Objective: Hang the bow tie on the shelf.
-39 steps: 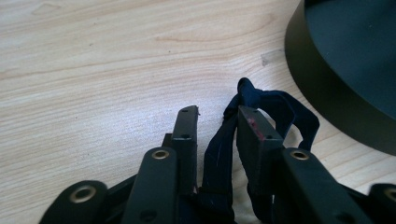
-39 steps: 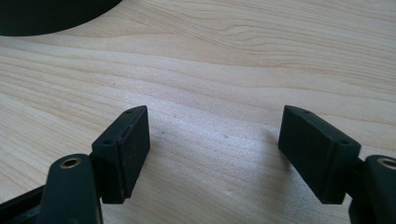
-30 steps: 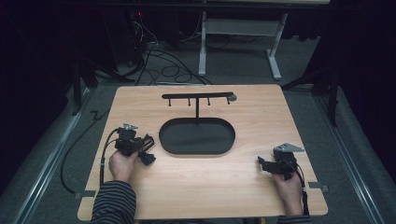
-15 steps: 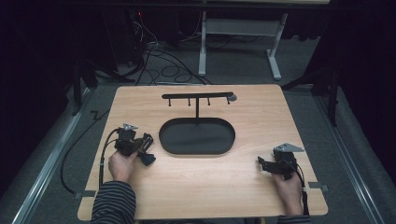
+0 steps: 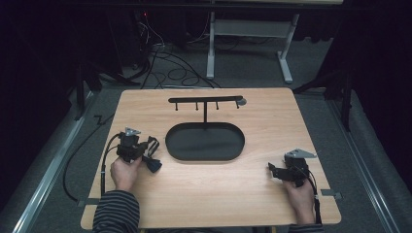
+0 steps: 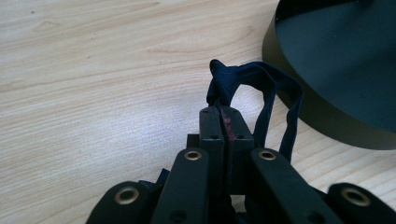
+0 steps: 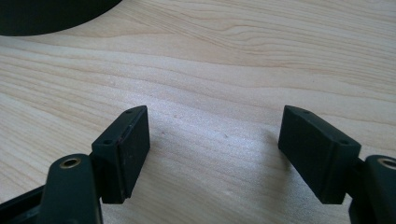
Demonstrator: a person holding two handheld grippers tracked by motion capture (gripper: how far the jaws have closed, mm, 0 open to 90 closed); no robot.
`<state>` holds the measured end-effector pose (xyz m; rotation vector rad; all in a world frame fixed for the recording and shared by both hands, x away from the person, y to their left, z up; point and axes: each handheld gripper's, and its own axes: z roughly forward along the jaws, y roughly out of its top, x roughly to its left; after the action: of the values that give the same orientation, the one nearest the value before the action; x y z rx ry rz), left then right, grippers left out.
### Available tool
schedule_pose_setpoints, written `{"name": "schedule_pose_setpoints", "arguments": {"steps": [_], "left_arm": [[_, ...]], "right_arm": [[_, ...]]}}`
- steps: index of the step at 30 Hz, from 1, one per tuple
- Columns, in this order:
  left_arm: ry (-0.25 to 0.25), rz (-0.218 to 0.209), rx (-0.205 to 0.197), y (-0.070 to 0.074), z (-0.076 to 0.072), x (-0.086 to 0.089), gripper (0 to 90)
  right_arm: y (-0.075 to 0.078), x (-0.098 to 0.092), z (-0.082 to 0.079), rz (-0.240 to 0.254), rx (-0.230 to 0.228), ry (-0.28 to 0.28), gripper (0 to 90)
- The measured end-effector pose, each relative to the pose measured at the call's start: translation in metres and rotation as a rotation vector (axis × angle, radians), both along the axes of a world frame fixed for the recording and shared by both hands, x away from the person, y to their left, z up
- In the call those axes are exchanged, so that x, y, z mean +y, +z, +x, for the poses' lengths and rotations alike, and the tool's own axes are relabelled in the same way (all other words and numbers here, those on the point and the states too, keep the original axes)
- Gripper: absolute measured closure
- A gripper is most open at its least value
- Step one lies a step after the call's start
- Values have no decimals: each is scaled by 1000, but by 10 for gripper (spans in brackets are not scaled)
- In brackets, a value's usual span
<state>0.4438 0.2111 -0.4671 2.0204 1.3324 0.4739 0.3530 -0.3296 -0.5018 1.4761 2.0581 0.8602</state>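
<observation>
The left hand-held gripper (image 5: pixel 151 156) is held low over the left part of the wooden bench (image 5: pixel 214 194), just left of the black oval tray (image 5: pixel 204 141). Its jaws have just been closing and are now pressed together on a dark blue strap (image 6: pixel 261 88); in the left gripper view a bunched fold of the strap is pinched between the pads and a loop is seen arching up and over toward the tray wall (image 6: pixel 327 116). Whether the loop touches the tray cannot be told. In the high view a dark lump of the same item (image 5: pixel 153 166) is seen lying on the bench just below the jaws, near the left hand (image 5: pixel 125 171).

The right hand-held gripper (image 5: pixel 273 170) is held at the right front of the bench, well apart from the tray, by the right hand (image 5: pixel 299 196). Its jaws are spread wide, with nothing but bare wood seen between them in the right gripper view (image 7: pixel 215 140); a curved edge of the tray (image 7: pixel 46 14) is seen at the upper left corner there. A grey three-cornered plate (image 5: pixel 300 154) is carried on top of this gripper.

Behind the tray a black T-shaped stand (image 5: pixel 205 101) is seen upright, its crossbar set with small hooks, none of them loaded. A striped sleeve (image 5: pixel 116 213) is noted on the left forearm.
</observation>
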Motion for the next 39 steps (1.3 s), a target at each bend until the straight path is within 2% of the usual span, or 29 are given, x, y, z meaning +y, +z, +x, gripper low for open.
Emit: {"name": "schedule_pose_setpoints", "arguments": {"steps": [23, 29, 34, 39], "left_arm": [[-8, -76, -88, 26, -20, 6, 885], [-29, -72, -110, 35, -23, 3, 886], [-51, -78, -145, 46, -28, -3, 886], [-62, -78, -155, 52, -31, -6, 886]], "right_arm": [[0, 0, 0, -1, 0, 0, 261], [0, 0, 0, -1, 0, 0, 261], [0, 0, 0, -1, 0, 0, 262], [0, 0, 0, 0, 0, -1, 261]]}}
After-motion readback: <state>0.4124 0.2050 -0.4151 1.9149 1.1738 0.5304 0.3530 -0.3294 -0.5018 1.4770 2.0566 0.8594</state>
